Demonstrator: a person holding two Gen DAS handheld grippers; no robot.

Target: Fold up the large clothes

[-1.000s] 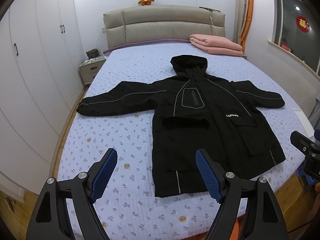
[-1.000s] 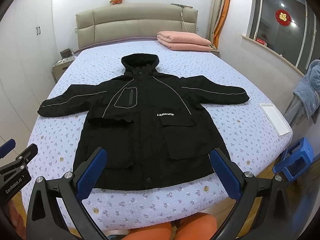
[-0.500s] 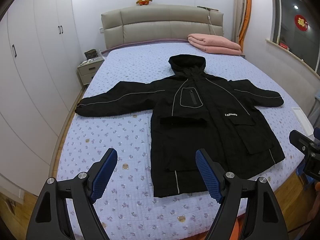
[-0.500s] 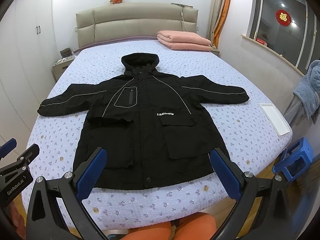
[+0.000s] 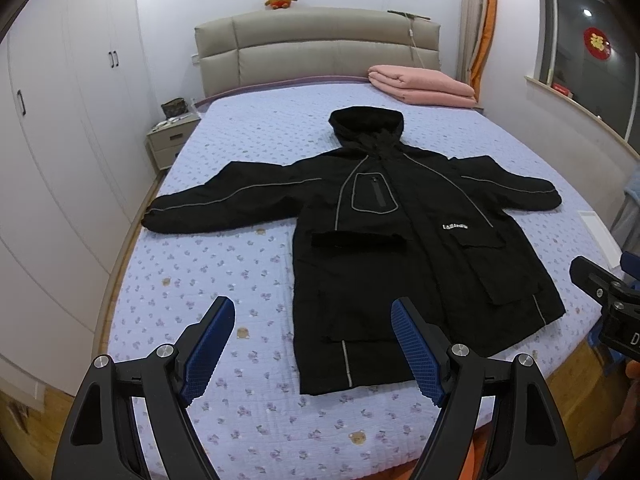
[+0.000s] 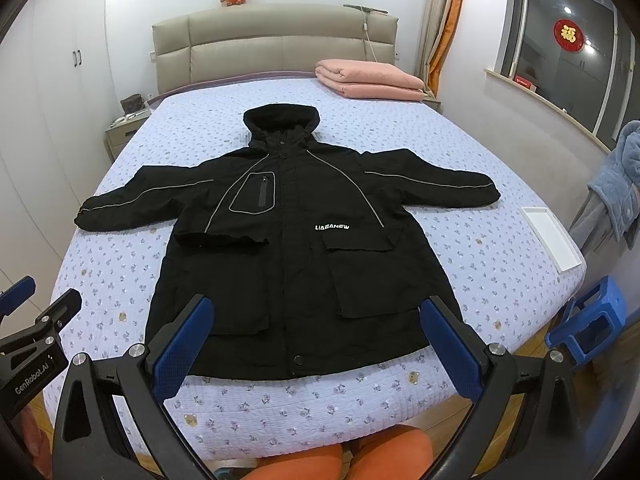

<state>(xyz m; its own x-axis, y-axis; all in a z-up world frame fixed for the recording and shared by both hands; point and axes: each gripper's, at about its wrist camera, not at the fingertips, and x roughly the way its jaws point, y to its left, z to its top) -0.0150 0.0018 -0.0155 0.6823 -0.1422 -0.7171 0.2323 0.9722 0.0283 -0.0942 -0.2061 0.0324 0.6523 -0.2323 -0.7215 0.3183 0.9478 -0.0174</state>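
A large black hooded jacket (image 5: pixel 400 232) lies flat, front up, on the bed with both sleeves spread out; it also shows in the right wrist view (image 6: pixel 296 240). My left gripper (image 5: pixel 312 344) is open and empty, held above the bed's near left part, in front of the jacket's hem. My right gripper (image 6: pixel 316 340) is open and empty, held above the jacket's hem at the bed's foot. Each gripper shows at the edge of the other's view.
The bed (image 6: pixel 480 184) has a lilac flowered quilt. A folded pink blanket (image 6: pixel 368 80) lies by the headboard. A white tray (image 6: pixel 550 236) lies at the bed's right edge. A blue stool (image 6: pixel 588 320) stands right of the bed, a nightstand (image 5: pixel 170 140) and wardrobes to the left.
My left gripper's view has drifted slightly, the jacket sitting a little further left and lower in it. The right gripper and jacket have hardly moved.
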